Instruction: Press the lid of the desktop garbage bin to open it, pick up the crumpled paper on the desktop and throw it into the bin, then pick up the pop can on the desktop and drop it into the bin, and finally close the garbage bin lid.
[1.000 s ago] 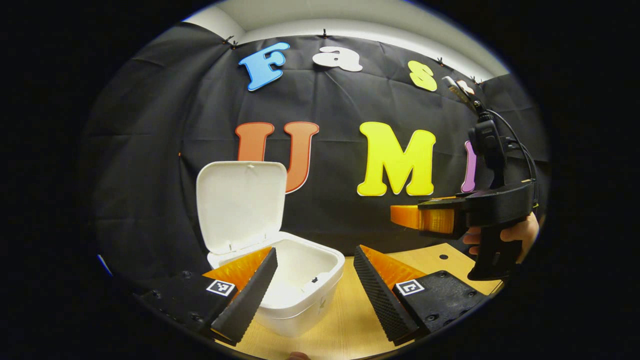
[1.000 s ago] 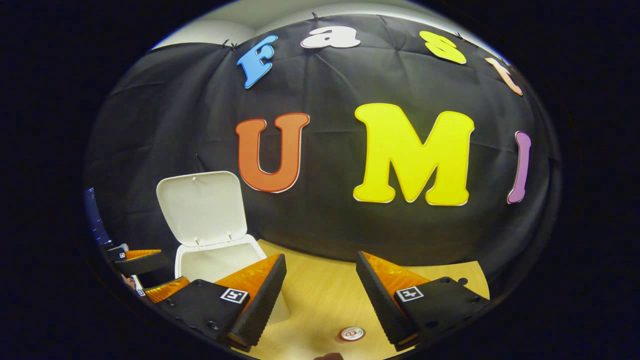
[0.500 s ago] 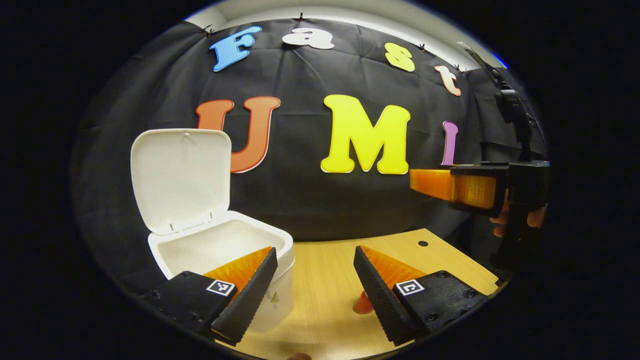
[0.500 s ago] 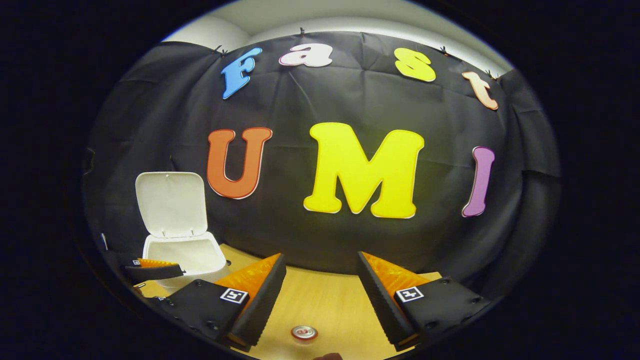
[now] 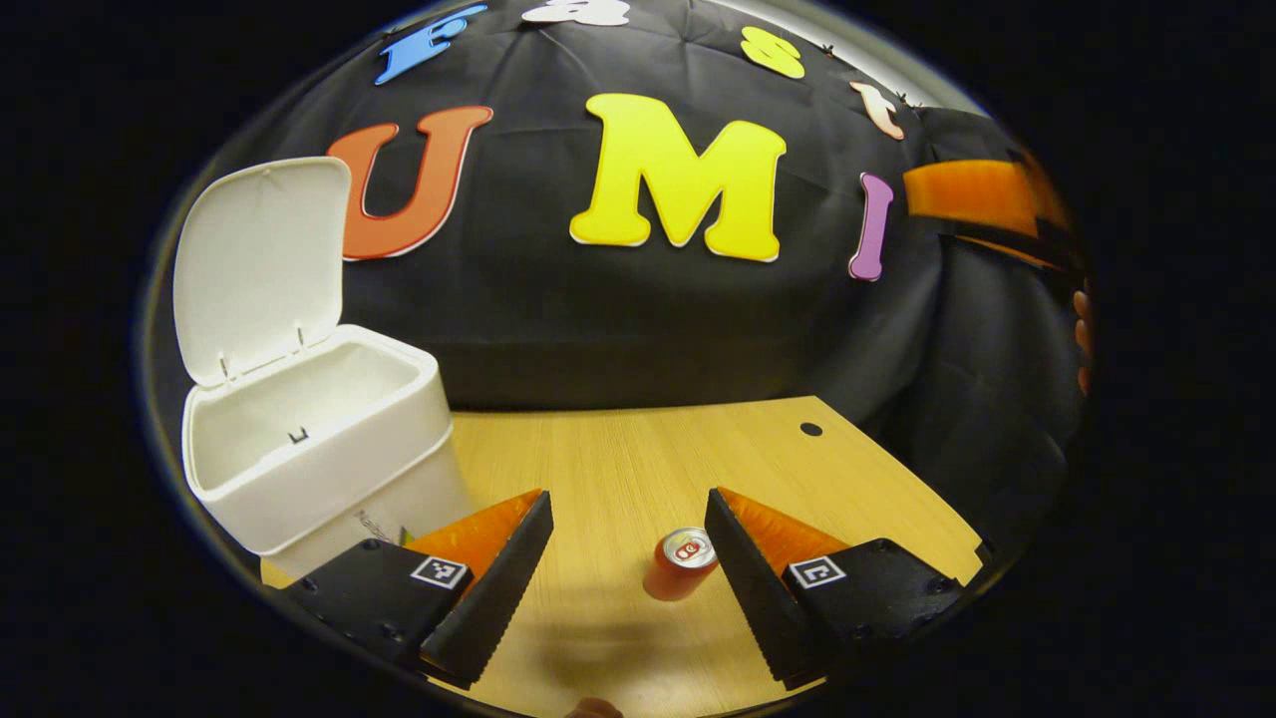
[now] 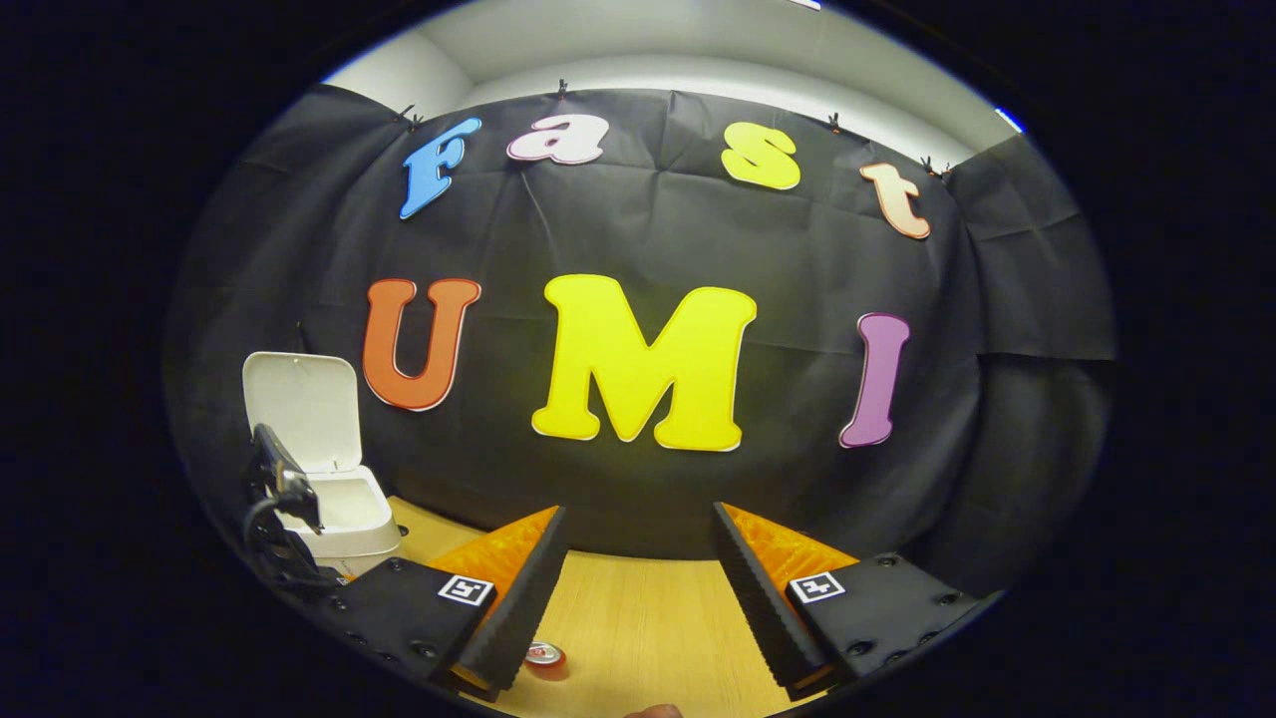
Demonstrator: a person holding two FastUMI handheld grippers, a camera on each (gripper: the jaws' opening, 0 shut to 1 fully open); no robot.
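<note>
With the bin [image 5: 309, 439] open, the wide-open left gripper [image 5: 628, 558] should drop squarely around the upright can [image 5: 681, 563] on the table [image 5: 638, 449]; right gripper [image 6: 638, 588] hangs open.

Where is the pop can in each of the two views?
Left gripper view: the pop can stands low at centre, on the table.
Right gripper view: it sits at the bottom edge, left of centre.
Shared landmark: the open white bin, at left in both.
</note>
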